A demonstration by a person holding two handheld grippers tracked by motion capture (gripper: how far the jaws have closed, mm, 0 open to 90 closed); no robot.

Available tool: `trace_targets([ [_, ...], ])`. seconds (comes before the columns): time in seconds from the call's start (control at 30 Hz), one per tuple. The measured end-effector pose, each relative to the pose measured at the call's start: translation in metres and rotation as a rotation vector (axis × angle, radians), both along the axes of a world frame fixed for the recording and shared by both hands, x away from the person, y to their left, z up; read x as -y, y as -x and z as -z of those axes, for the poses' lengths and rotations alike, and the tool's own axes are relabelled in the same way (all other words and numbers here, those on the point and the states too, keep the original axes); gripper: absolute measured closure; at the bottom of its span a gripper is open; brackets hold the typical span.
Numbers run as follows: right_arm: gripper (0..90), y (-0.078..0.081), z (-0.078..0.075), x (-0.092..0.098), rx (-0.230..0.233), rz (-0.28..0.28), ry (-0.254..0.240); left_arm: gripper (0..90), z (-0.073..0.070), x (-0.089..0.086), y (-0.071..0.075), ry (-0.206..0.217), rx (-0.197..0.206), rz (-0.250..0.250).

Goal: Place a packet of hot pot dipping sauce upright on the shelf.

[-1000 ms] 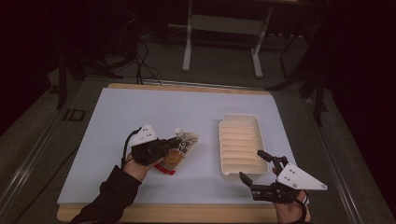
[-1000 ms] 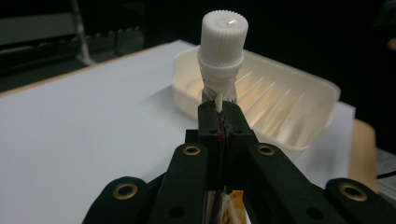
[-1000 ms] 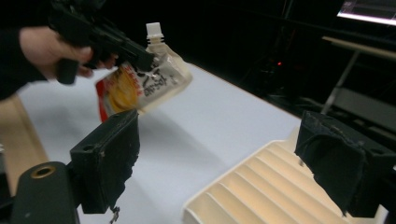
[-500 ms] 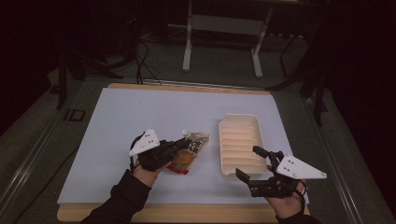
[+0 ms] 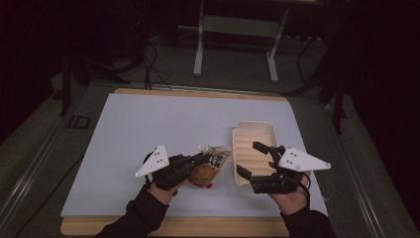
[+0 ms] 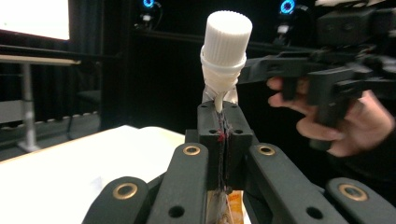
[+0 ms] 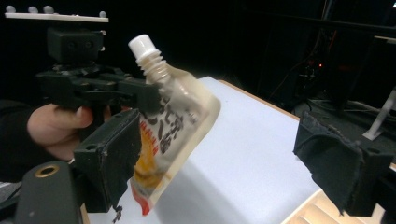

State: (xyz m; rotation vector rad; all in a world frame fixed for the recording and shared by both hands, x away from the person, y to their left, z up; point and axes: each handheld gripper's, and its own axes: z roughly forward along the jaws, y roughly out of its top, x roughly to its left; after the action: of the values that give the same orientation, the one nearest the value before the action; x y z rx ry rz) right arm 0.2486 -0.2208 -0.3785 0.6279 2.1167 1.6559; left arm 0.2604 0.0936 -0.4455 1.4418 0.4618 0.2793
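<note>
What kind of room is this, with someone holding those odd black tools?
Probably a lab or studio for recording hand tasks: a dark room, a white-topped table, cables on the floor, and a person working a drink pouch with the left gripper.

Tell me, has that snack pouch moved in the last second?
Yes. The pouch, clamped in the left gripper, has shifted right, closer to the ribbed tray, which has stayed put on the white mat.

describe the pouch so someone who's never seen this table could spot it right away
On the pale mat covering the table, look just left of the ribbed white tray. The pouch is pinched in the left tool: soft, printed orange and red, with a white screw cap.
</note>
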Motion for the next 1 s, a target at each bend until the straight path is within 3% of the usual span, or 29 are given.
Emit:
trace_targets([
  [0.2,16.2,-0.006,0.002,-0.004,-0.020,-0.004,-0.013,88.6,0.000,0.005,0.005,0.016,0.035,0.015],
  [0.27,22.0,-0.009,0.005,-0.006,-0.033,-0.015,-0.023,88.6,0.000,0.007,0.005,0.039,0.032,0.035],
  [0.3,22.6,-0.011,0.005,-0.008,-0.045,-0.022,-0.023,88.6,0.000,0.008,0.006,0.030,0.034,0.032],
  [0.4,43.1,-0.012,0.007,-0.012,-0.087,-0.066,-0.029,88.6,-0.002,0.012,0.008,0.042,0.029,0.047],
  [0.43,43.1,-0.012,0.007,-0.012,-0.087,-0.066,-0.029,88.6,-0.002,0.013,0.008,0.041,0.032,0.051],
  [0.47,50.2,-0.012,0.007,-0.013,-0.095,-0.083,-0.027,88.6,-0.002,0.014,0.009,0.044,0.032,0.052],
  [0.6,65.2,-0.009,0.006,-0.016,-0.094,-0.122,-0.020,88.5,-0.002,0.018,0.008,0.048,0.027,0.057],
  [0.63,78.2,-0.006,0.004,-0.016,-0.064,-0.115,0.007,88.4,-0.002,0.018,0.008,0.046,0.030,0.055],
  [0.7,86.0,-0.005,0.002,-0.016,-0.066,-0.140,0.023,88.2,-0.002,0.019,0.008,0.043,0.021,0.058],
  [0.83,88.1,-0.002,-0.002,-0.017,-0.057,-0.151,0.058,87.6,-0.002,0.018,0.007,0.039,0.022,0.073],
  [1.0,88.5,-0.003,-0.008,-0.015,-0.059,-0.166,0.049,85.5,-0.006,0.018,0.007,0.017,0.031,0.083],
])
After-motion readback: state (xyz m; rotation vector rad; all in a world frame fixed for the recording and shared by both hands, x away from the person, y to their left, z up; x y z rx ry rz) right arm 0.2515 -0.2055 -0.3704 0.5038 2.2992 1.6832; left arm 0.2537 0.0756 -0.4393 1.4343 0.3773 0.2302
